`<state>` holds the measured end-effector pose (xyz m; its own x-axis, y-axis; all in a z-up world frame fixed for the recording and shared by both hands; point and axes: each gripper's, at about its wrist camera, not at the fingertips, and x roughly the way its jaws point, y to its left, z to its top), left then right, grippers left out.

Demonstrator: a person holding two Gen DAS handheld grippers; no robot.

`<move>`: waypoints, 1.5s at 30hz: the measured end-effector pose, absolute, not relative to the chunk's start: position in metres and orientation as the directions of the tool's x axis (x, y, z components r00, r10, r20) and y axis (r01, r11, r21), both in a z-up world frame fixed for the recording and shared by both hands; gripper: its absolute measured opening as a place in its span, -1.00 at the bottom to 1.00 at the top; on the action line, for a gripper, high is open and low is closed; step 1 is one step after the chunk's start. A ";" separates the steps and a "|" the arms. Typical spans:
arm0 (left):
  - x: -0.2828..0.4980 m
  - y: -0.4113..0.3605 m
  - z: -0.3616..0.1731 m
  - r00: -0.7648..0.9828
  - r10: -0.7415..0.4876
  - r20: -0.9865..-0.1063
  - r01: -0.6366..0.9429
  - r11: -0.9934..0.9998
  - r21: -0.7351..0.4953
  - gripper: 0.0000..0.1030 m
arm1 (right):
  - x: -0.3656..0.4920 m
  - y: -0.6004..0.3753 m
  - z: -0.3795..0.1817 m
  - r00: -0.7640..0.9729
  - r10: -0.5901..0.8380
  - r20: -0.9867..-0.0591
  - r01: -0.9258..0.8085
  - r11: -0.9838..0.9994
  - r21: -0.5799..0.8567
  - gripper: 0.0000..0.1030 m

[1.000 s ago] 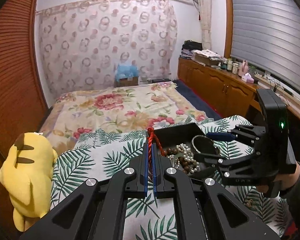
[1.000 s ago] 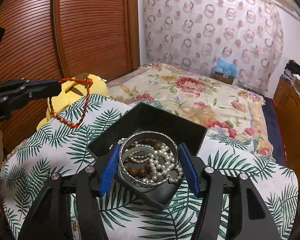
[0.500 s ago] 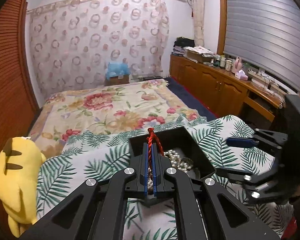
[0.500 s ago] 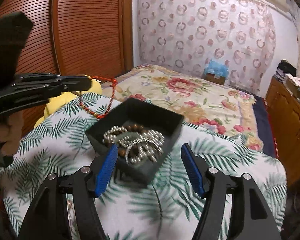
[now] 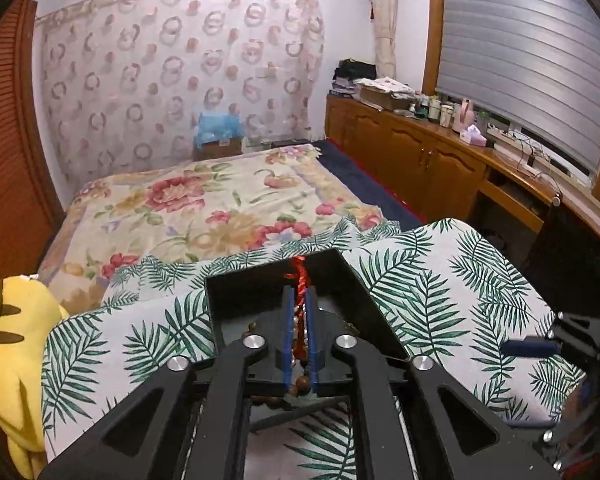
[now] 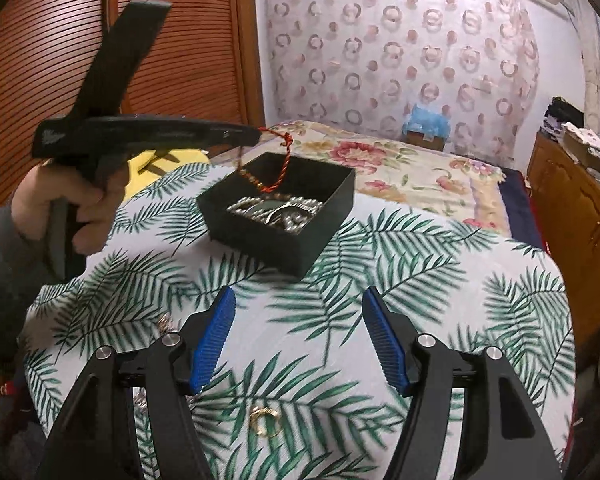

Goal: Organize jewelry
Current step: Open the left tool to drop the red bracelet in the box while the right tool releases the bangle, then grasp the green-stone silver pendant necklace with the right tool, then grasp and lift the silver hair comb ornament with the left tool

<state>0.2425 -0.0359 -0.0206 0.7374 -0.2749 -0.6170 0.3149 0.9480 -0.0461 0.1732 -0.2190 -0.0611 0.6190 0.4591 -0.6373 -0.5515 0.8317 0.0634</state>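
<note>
**Red cord bracelet held over the box**

Left wrist view: the left gripper [image 5: 299,320] is seen clamped narrowly on the red cord bracelet [image 5: 299,280], above the black box [image 5: 228,304].

Right wrist view: the right gripper [image 6: 298,336] is held wide and empty; the bracelet's loop [image 6: 278,176] dangles into the box [image 6: 300,236]. A gold ring [image 6: 265,422] lies on the leaf-print cloth [image 6: 440,280]. If released off-centre, the cord could be caught on the rim.

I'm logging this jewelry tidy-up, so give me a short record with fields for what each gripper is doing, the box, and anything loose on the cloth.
left gripper: shut on red cord bracelet, held over the box
right gripper: open, holding nothing, short of the box
black box: on the leaf-print cloth, holding pearls and beads
loose item: gold ring on the cloth by the right gripper
</note>
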 end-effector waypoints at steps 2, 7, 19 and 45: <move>0.238 -0.037 -0.021 0.739 -0.271 -0.616 0.315 0.948 -0.039 -0.70 | 0.168 -0.217 -0.065 0.602 0.475 -0.642 -0.564 0.822 0.079 0.22; 0.219 -0.033 -0.026 0.732 -0.269 -0.626 0.319 0.947 -0.035 -0.45 | 0.156 -0.203 -0.075 0.559 0.500 -0.662 -0.597 0.796 0.097 0.07; 0.163 -0.016 -0.034 0.733 -0.291 -0.615 0.327 0.943 -0.056 -0.25 | 0.132 -0.157 -0.098 0.430 0.531 -0.730 -0.704 0.703 0.097 -0.21; 0.118 0.003 -0.073 0.690 -0.286 -0.664 0.281 0.952 -0.119 -0.25 | 0.150 -0.170 -0.081 0.487 0.545 -0.683 -0.669 0.735 0.110 -0.66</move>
